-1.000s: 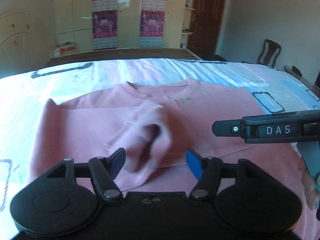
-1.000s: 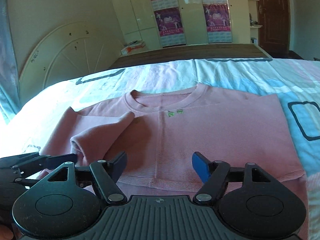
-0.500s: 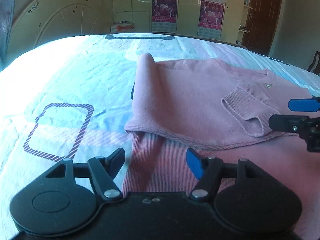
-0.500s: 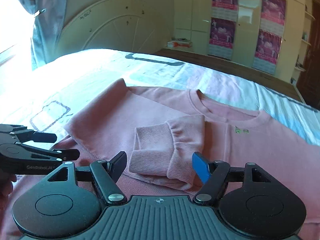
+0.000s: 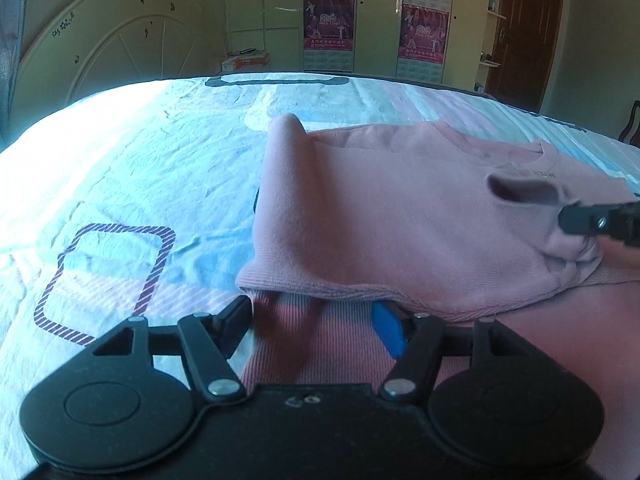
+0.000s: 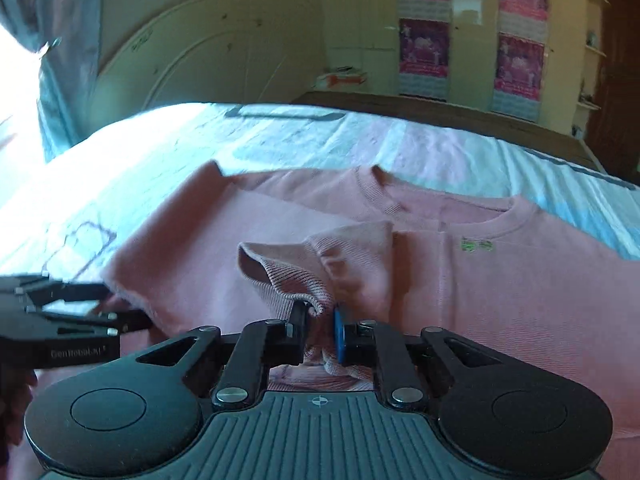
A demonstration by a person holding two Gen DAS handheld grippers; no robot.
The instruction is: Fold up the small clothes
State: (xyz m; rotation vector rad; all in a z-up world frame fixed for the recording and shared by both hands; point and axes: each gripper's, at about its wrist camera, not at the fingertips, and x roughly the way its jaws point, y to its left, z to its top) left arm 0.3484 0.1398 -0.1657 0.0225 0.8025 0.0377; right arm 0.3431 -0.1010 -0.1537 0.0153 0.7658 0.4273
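Note:
A pink sweatshirt [image 5: 400,208] lies flat on the bed, its left side and sleeve folded over the body; it also shows in the right wrist view [image 6: 520,280]. My left gripper [image 5: 316,328] is open, its fingers straddling the ribbed bottom hem at the folded left edge. My right gripper [image 6: 320,328] is shut on the ribbed sleeve cuff [image 6: 288,280], which is bunched and lifted over the chest. The right gripper shows at the right edge of the left wrist view [image 5: 600,222]. The left gripper shows at the left of the right wrist view [image 6: 72,320].
The bed sheet [image 5: 120,184] is pale blue and pink with striped squares. A curved headboard [image 5: 108,60] stands at the left, wardrobes with posters [image 5: 328,20] behind, a dark door [image 5: 524,32] at the right.
My right gripper has closed on the sleeve cuff and lifted it. My left gripper has moved forward onto the bottom hem at the folded edge.

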